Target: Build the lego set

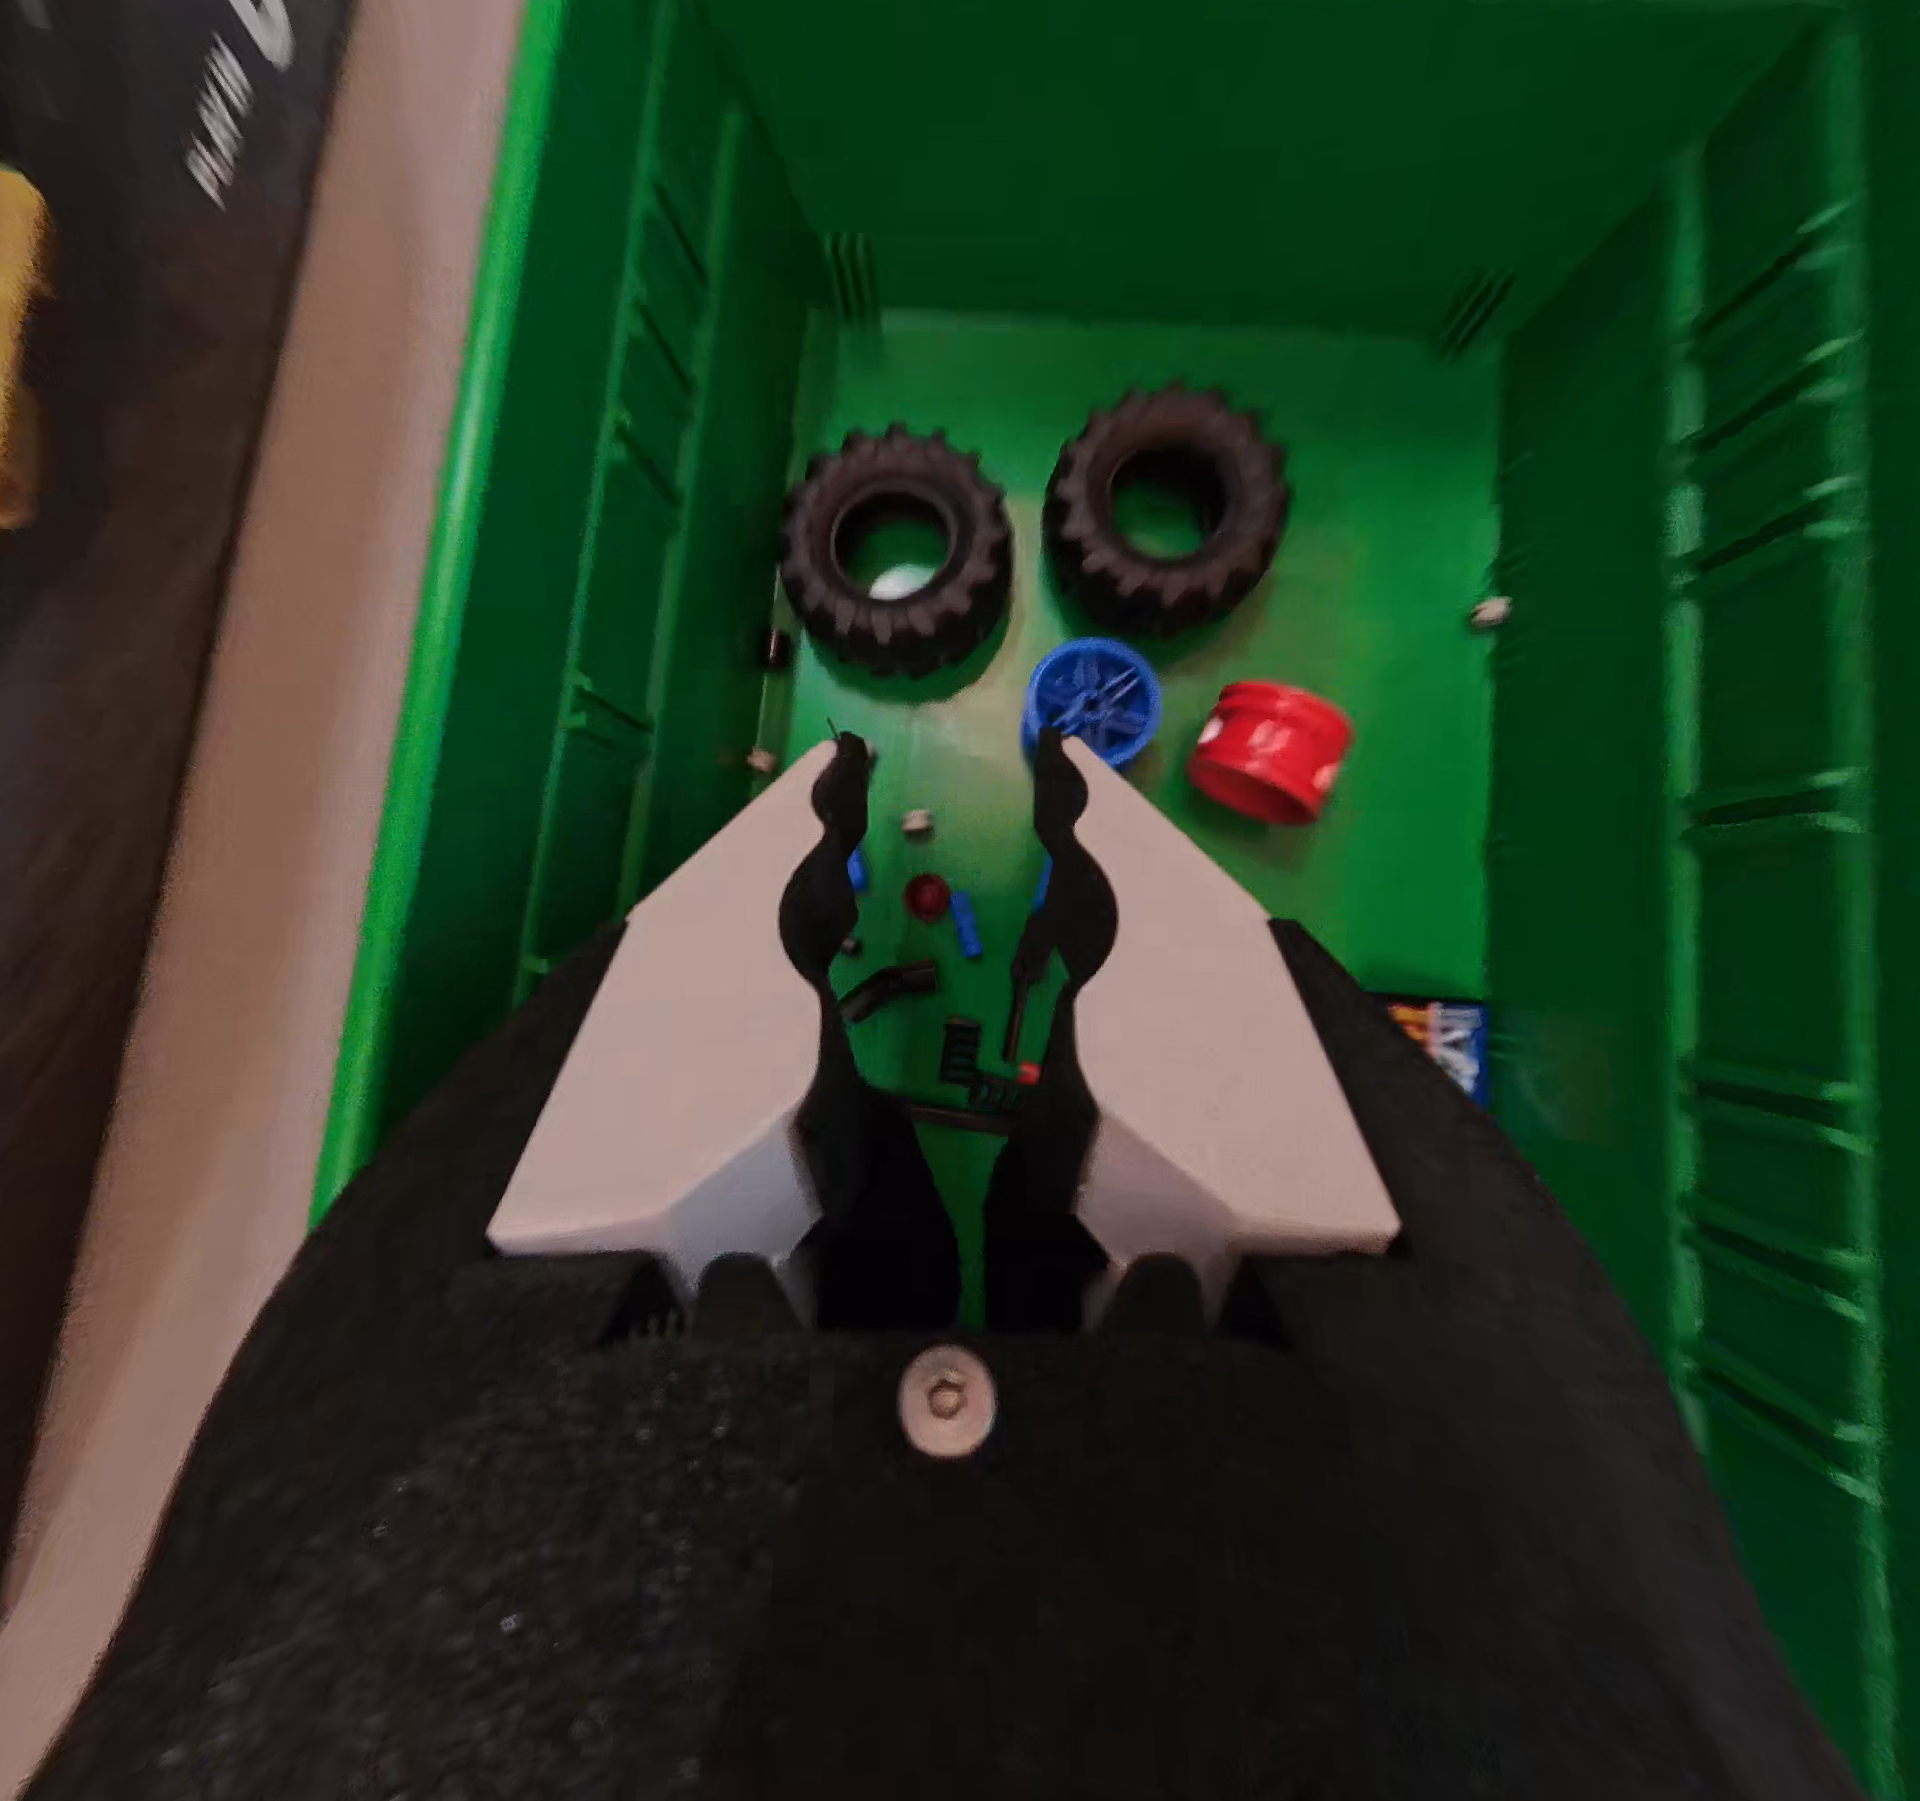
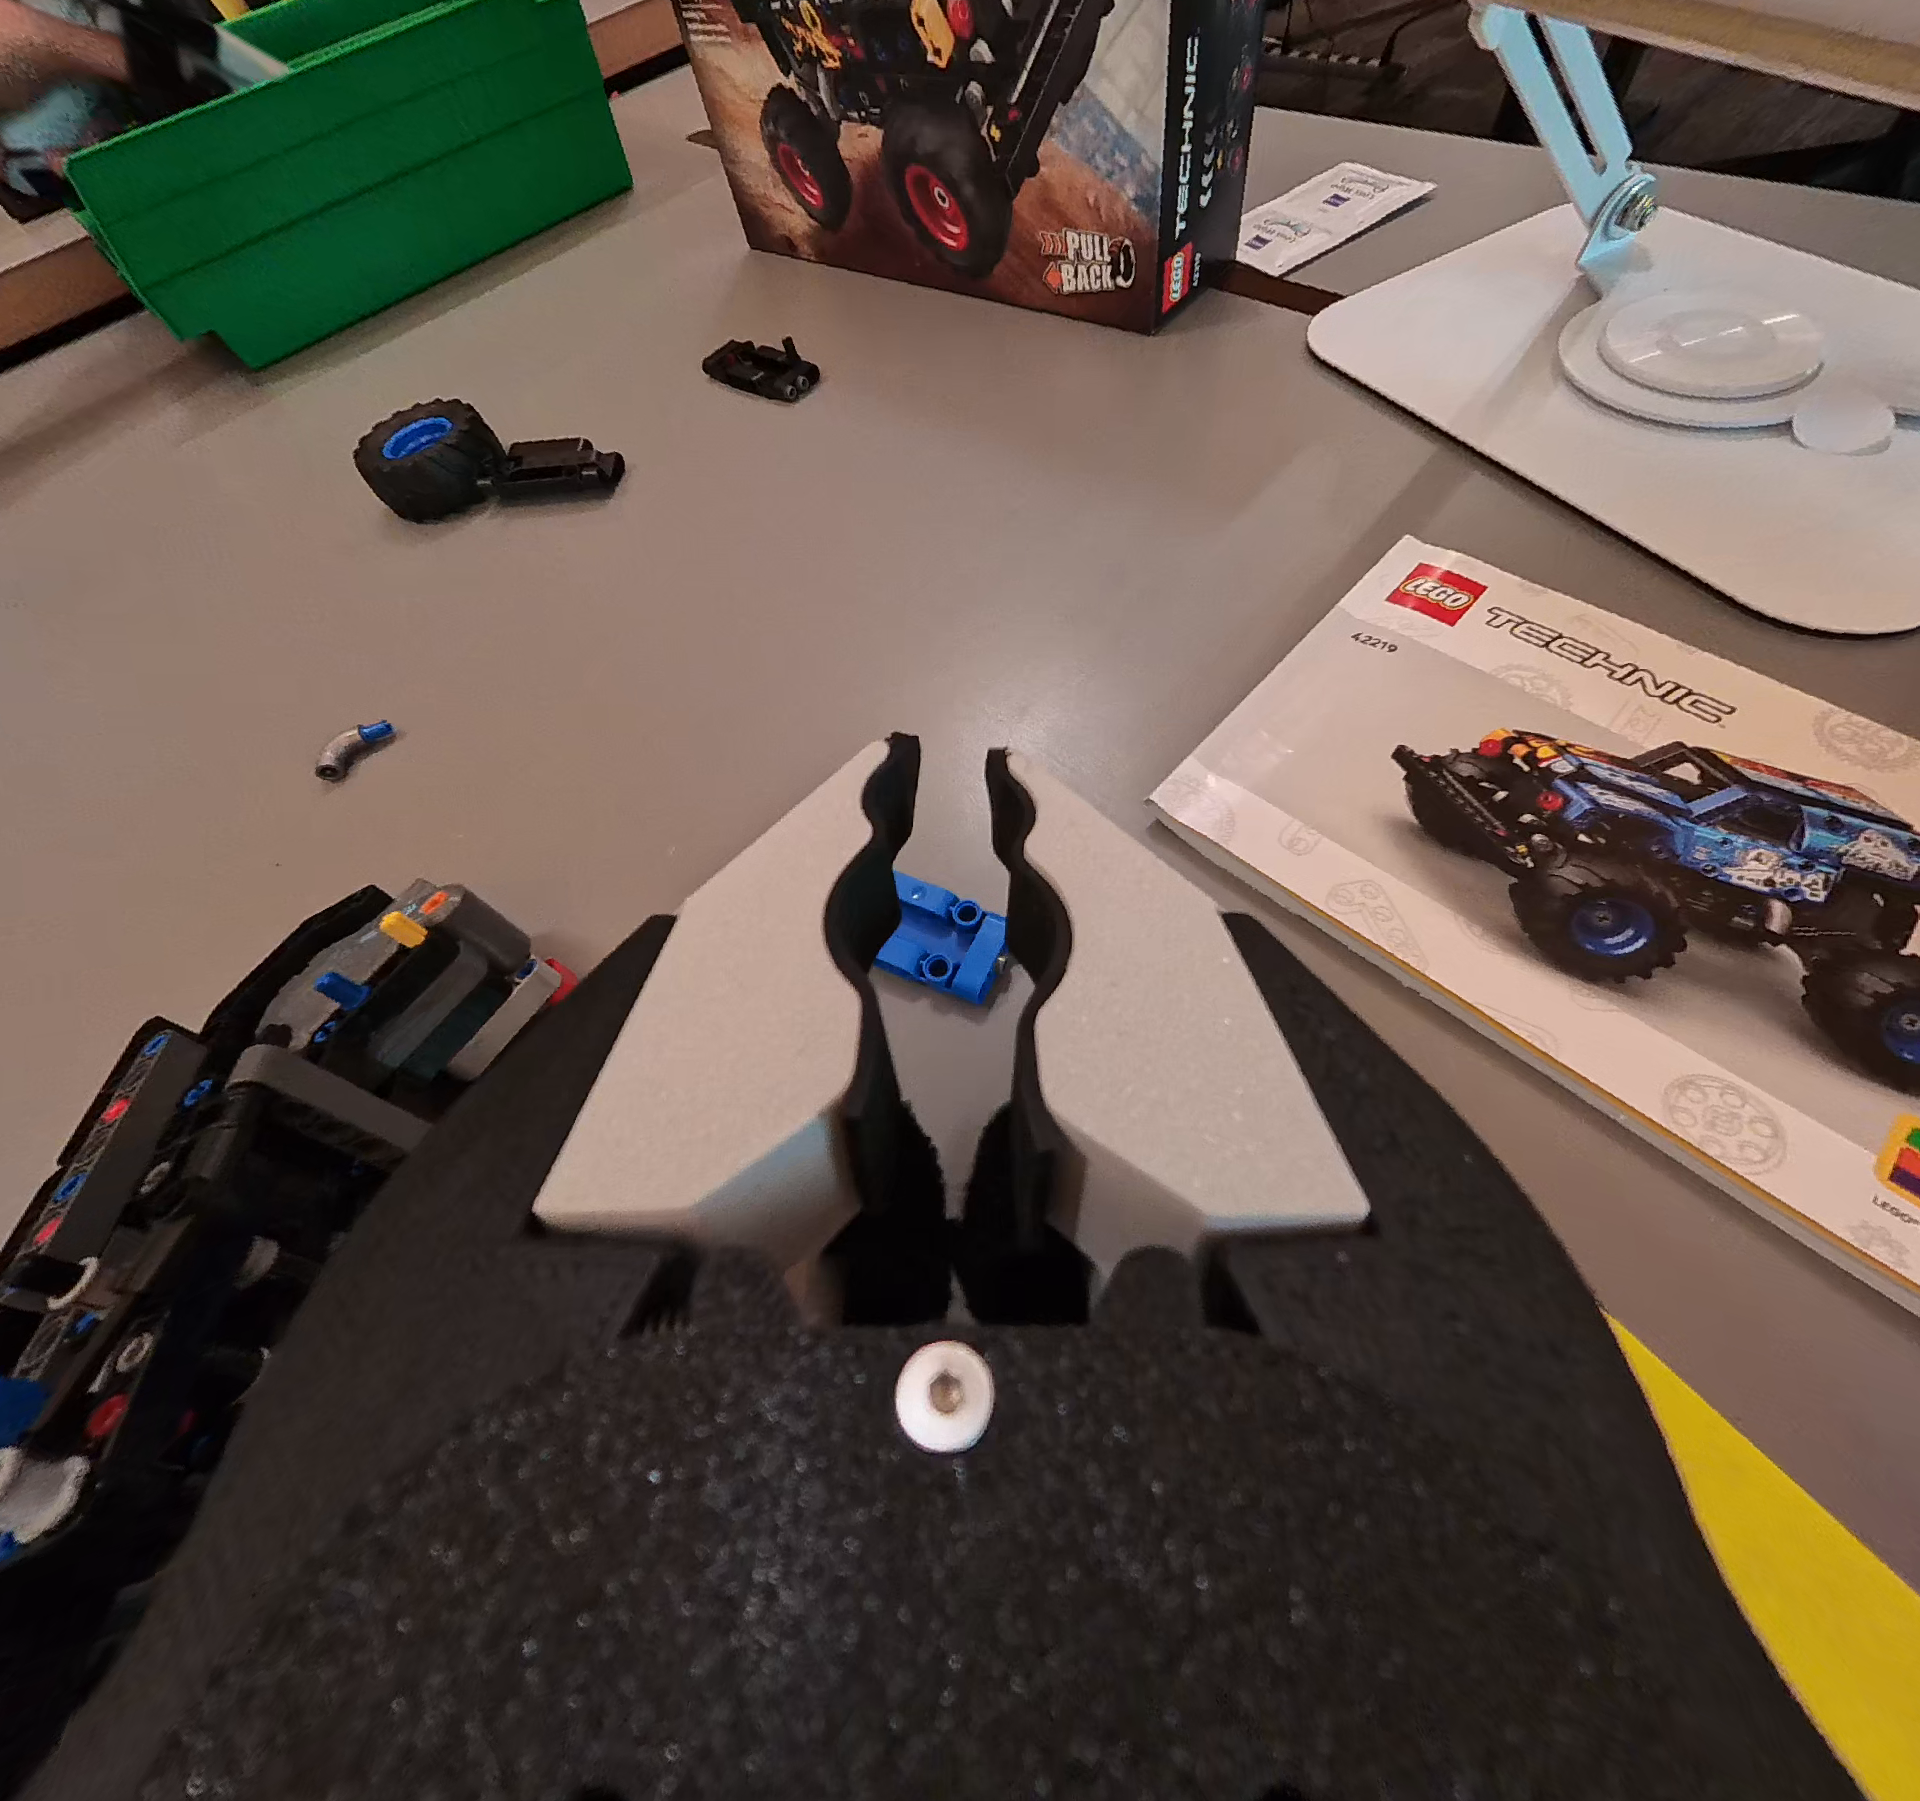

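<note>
Toy building parts, bin and tabletop

Left gripper (image 1: 948,741), fingers apart, is hovering inside the green bin (image 1: 665,608) over a blue wheel rim (image 1: 1093,700); right gripper (image 2: 952,750), fingers apart, is hovering over a blue brick (image 2: 940,939) beside the printed booklet (image 2: 1579,878).

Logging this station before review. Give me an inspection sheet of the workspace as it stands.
Surface: grey table.
Things: green bin holds two black tyres, blue rim, red rim, small pins.
Clutter: blue plate, wheel, black part, chassis, box, booklet, white stand.
Grippers: left gripper open over bin; right gripper open above blue plate.
Cables: nothing seen.
Surroundings: second table, blurred.
</note>
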`<state>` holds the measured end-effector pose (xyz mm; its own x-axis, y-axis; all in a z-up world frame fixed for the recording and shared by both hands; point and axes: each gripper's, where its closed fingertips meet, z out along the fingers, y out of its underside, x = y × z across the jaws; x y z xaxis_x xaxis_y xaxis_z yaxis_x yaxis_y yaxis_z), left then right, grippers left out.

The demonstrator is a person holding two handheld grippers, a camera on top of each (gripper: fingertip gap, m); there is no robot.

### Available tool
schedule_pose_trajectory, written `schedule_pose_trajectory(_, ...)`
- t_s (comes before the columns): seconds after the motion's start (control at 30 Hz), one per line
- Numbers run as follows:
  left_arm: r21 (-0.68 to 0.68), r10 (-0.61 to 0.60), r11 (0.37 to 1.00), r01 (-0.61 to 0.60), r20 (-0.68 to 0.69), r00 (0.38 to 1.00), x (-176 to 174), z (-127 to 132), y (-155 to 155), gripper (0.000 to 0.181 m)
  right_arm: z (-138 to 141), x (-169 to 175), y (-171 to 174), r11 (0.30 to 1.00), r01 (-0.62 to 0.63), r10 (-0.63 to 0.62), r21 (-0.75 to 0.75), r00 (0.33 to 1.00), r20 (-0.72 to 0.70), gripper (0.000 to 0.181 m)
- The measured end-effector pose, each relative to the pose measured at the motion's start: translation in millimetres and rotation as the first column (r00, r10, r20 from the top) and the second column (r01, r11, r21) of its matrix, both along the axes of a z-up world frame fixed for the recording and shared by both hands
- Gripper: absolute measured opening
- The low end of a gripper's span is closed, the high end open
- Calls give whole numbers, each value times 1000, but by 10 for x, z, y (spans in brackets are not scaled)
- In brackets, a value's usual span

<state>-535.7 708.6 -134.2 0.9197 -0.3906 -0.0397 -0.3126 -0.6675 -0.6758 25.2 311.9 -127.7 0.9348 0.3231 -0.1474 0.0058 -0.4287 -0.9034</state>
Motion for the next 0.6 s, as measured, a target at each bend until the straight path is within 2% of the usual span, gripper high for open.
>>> schedule_pose_trajectory(0.07,155,-83,986,67,99,992,313,430,-134,46,3,10,2,1000,4,-4,3,1000,3,14)
schedule_pose_trajectory(0.1,232,-155,965,118,147,977,534,665,-294,46,-1,14,5,1000,7,-7,3,1000,4,14)
schedule_pose_trajectory(0.17,342,-344,902,263,201,917,1063,1023,-816,47,-25,24,11,1000,11,-11,-2,1000,8,14)
schedule_pose_trajectory(0.23,399,-521,813,424,172,836,1576,1107,-1453,46,-40,36,16,1000,17,-17,-3,1000,20,14)
schedule_pose_trajectory(0.27,395,-586,770,501,128,800,1794,1010,-1740,47,-38,39,17,1000,18,-18,0,1000,22,14)
schedule_pose_trajectory(0.33,290,-677,710,642,30,735,2123,585,-2170,50,-27,37,16,1000,17,-17,3,1000,19,14)
schedule_pose_trajectory(0.37,217,-713,685,696,-2,702,2231,335,-2314,61,-18,36,14,1000,16,-16,5,1000,16,14)
schedule_pose_trajectory(0.47,83,-766,640,764,-12,643,2399,-200,-2443,81,18,22,3,1000,10,-10,17,1000,10,14)
schedule_pose_trajectory(0.53,71,-795,606,792,40,605,2521,-322,-2453,88,53,-1,-6,1000,1,-1,30,1000,4,14)
schedule_pose_trajectory(0.6,52,-822,569,821,66,565,2618,-410,-2469,82,84,-30,-17,999,-12,12,41,1000,-3,14)
